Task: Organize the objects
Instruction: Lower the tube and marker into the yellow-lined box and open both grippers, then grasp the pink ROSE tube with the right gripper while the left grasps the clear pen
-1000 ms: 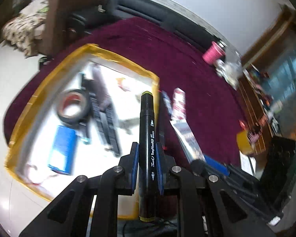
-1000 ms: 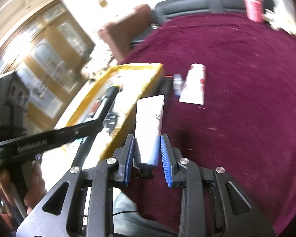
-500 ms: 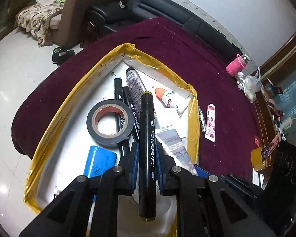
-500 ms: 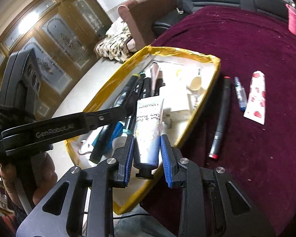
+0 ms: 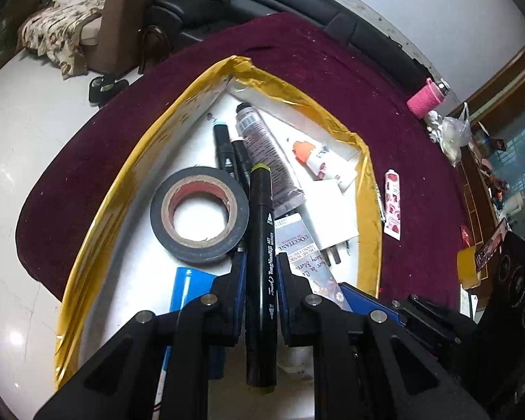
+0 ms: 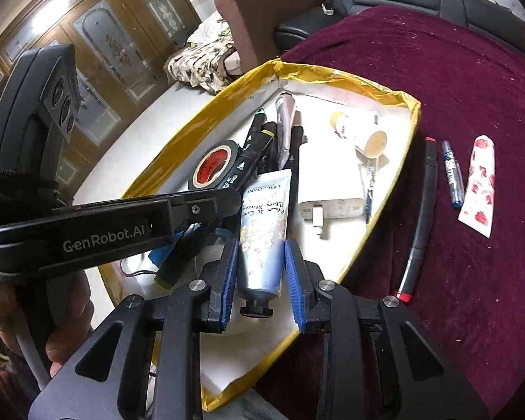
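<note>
Over the yellow-rimmed box on the maroon cloth, I have both grippers poised, each with its fingers closed on something. My left gripper clamps a black art marker around its middle; the marker's long axis runs straight along the fingers, its olive-tipped cap pointing forward and away from me, the other end sticking back past the fingers toward the camera. It hangs above the box contents, its forward end over the edge of the black tape roll and the markers lying beside it. From the right wrist view the left gripper reaches in from the left, level with the box rim, its marker slanting up toward the far corner.

My right gripper squeezes a pale blue L'Occitane tube near its cap end; the black cap points back at me and the flat crimped end points forward, the long axis in line with the fingers. The tube is over the near part of the box, beside the white charger plug.

Outside the box on the cloth lie a black marker with a red end, a small blue pen and a red-and-white tube, side by side.
</note>
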A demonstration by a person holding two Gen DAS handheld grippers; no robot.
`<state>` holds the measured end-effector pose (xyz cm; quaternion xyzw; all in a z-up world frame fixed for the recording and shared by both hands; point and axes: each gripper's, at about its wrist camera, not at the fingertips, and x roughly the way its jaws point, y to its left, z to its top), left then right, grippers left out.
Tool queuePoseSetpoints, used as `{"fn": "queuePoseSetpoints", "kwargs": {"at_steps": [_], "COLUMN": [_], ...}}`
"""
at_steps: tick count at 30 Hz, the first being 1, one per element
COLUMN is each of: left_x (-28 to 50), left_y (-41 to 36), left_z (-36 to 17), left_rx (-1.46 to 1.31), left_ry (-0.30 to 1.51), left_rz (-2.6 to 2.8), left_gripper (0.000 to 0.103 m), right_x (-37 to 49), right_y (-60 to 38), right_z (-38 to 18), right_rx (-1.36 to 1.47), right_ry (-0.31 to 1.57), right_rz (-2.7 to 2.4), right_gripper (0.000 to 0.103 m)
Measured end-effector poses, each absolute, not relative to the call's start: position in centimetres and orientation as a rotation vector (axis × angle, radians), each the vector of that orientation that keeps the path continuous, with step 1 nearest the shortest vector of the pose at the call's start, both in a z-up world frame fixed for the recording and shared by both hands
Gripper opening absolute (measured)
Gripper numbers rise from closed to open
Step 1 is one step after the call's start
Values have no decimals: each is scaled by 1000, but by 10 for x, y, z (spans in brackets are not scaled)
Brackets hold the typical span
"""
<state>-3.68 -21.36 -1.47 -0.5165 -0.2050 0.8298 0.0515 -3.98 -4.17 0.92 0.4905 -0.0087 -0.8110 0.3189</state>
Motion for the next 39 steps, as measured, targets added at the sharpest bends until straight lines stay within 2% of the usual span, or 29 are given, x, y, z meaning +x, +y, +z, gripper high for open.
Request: {"fn": "queuePoseSetpoints", "kwargs": {"at_steps": [4,7,10,11,12,13,14,17,22,25,29,35,39], "left_x": [-34,-33,-28,-26,-21,-17,-14,-7,-3,-6,-15,-17,-17], "left_y": [-213,-214,-221,-223,-226,-227,-227,-218,-173,-146,-115,-96,-94], "left_z": [-15,-14,-6,-2,5,10,16,35,54,50,38,35,35], "left_rx": [-1561,-1563,-1469,-1427,-1367,-1331,-1298,-1213,-1155,-1191,-1267,-1284,-1297], "left_ry": [-617,-644,-769,-814,-860,-876,-881,-858,-640,-575,-516,-451,-407], "left_rz": [2550,2530,2506,2507,2521,2534,2547,2579,2630,2588,2552,2568,2605], "left_gripper": [16,22,50,62,68,70,72,72,72,72,72,72,72], "right_x": [-39,-39,-39,-38,-36,-35,-32,-21,-6,-10,-28,-78,-113], "right_y": [-44,-42,-37,-34,-31,-28,-23,-6,39,62,98,123,120], "right_z": [6,5,7,9,12,15,21,36,48,38,15,-5,-6], "right_rx": [1300,1289,1267,1246,1226,1202,1164,1070,981,1021,1146,1311,1362], "right_ry": [-3,-28,-72,-98,-112,-121,-140,-182,-271,-257,-329,-356,-338], "right_rz": [-2147,-2149,-2139,-2138,-2145,-2155,-2168,-2154,-2148,-2190,-2262,-2367,-2391], "right_gripper": [28,28,28,28,33,48,53,56,56,56,56,55,47]}}
